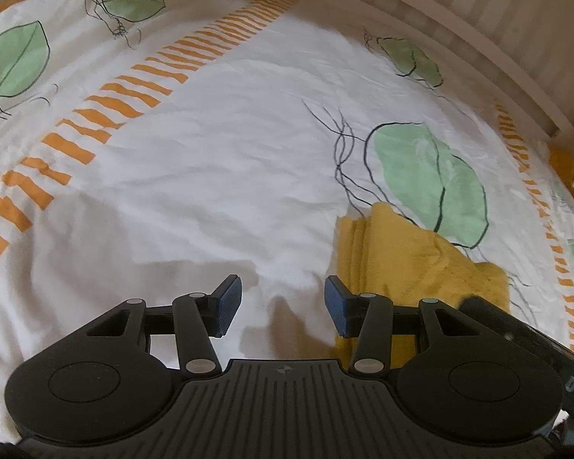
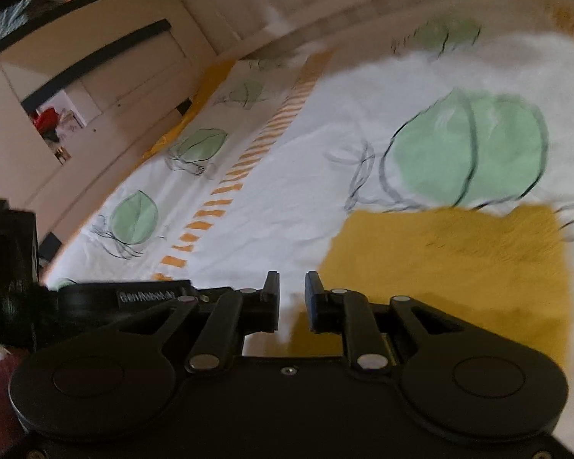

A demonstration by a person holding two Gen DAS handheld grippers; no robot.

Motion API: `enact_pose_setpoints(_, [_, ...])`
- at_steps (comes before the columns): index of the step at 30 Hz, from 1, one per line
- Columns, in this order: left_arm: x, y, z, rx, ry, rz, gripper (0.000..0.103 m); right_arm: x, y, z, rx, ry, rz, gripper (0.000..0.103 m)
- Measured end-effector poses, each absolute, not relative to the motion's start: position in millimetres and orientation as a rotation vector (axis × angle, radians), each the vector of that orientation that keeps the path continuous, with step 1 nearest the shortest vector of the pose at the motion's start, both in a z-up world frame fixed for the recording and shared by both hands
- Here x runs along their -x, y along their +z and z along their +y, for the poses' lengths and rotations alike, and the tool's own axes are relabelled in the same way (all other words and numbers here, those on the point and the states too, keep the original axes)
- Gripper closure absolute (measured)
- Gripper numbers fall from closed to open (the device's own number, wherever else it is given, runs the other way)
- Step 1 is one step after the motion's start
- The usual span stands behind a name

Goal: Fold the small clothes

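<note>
A small yellow garment (image 1: pixel 409 260) lies folded on the white bedspread (image 1: pixel 218 160), right of my left gripper (image 1: pixel 283 306). My left gripper is open and empty, its blue pads (image 1: pixel 227 306) wide apart above the sheet, the right pad at the garment's left edge. In the right wrist view the same yellow garment (image 2: pixel 451 267) lies flat as a rough rectangle ahead and to the right. My right gripper (image 2: pixel 292 298) has a narrow gap between its fingers and holds nothing, above the garment's near left corner. The other gripper's body (image 2: pixel 15 271) shows at the left.
The bedspread has green leaf prints (image 1: pixel 432 179) and orange striped bands (image 1: pixel 141 88). A white slatted bed rail (image 1: pixel 478 38) runs along the far side. In the right wrist view, pale cupboards (image 2: pixel 95 76) stand beyond the bed at the left.
</note>
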State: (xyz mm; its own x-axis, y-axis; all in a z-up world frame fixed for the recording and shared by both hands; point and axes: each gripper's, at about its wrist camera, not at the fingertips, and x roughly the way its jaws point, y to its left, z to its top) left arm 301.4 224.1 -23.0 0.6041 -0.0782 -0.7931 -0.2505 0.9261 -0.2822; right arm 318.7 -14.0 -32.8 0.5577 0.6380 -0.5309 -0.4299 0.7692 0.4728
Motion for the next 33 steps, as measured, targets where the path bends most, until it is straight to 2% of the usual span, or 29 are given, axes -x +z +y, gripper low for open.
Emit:
enact_pose_setpoints(3, [-303,-25,219,0.403,0.064,0.920,0.057,-309,-36,-22,-0.221,0.603,0.735,0.070])
enact_pose_setpoints(4, [-303,-26,216,0.403,0.051,0.922,0.057,-305,-39,-22,-0.195,0.596,0.738,0.060])
enact_pose_setpoints(5, [-304,-27,214,0.401,0.038,0.926,0.057,-298,-42,-24,-0.165,0.596,0.737,0.055])
enact_pose_setpoints(9, [-305,-30,205,0.371,0.011,0.931,0.057,-264,-52,-17,-0.015,0.627,0.711,0.054])
enact_pose_setpoints(11, [-305,-32,202,0.367,-0.004,0.932,0.057,-246,-56,-11,0.046,0.661,0.684,0.047])
enact_pose_setpoints(22, [-313,-45,192,0.415,-0.073,0.911,0.057,-195,-71,44,0.427,0.790,0.516,0.046])
enact_pose_setpoints(24, [-313,-45,190,0.417,-0.077,0.903,0.057,-196,-78,51,0.478,0.791,0.508,0.048])
enact_pose_setpoints(25, [-314,-45,190,0.419,-0.082,0.901,0.057,-198,-81,52,0.490,0.793,0.511,0.056])
enact_pose_setpoints(26, [-315,-45,188,0.419,-0.086,0.900,0.057,-200,-82,53,0.490,0.791,0.516,0.078])
enact_pose_setpoints(27, [-315,-46,187,0.418,-0.089,0.899,0.057,-201,-82,52,0.479,0.785,0.520,0.089])
enact_pose_setpoints(28, [-316,-47,186,0.415,-0.093,0.899,0.057,-202,-82,47,0.460,0.780,0.519,0.093])
enact_pose_setpoints(33, [-320,-52,178,0.400,-0.110,0.908,0.057,-199,-69,29,0.370,0.841,0.534,0.093])
